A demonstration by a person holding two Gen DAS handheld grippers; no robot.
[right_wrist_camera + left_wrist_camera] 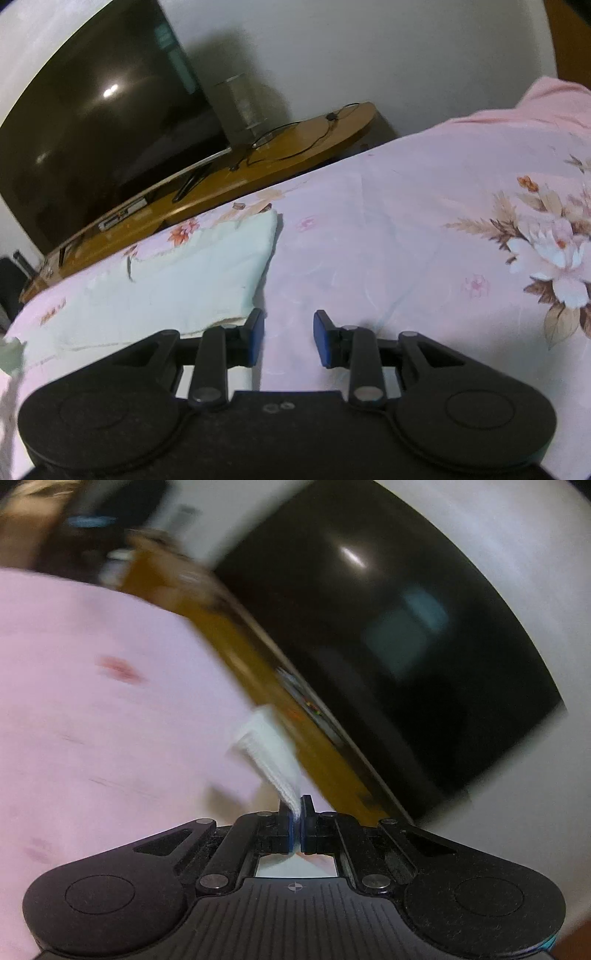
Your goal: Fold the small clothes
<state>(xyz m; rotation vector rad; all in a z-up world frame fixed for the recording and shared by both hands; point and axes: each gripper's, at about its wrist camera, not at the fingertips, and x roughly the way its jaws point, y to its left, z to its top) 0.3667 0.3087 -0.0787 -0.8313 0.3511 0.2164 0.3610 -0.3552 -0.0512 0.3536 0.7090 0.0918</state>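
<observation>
My left gripper [297, 812] is shut on a strip of white ribbed cloth [271, 760], which rises up and left from the jaws; the view is blurred by motion. In the right wrist view a pale mint garment [184, 273] lies flat on the pink floral bedsheet [406, 221], to the left of my right gripper [289, 336]. The right gripper is open and empty, low over the sheet, its left finger [255, 332] at the garment's near right edge.
A wooden TV stand [280, 155] runs along the far side of the bed with a large black television [92, 122], cables and a clear cylinder [240, 107] on it. A white wall is behind. The television [388, 646] also fills the left wrist view.
</observation>
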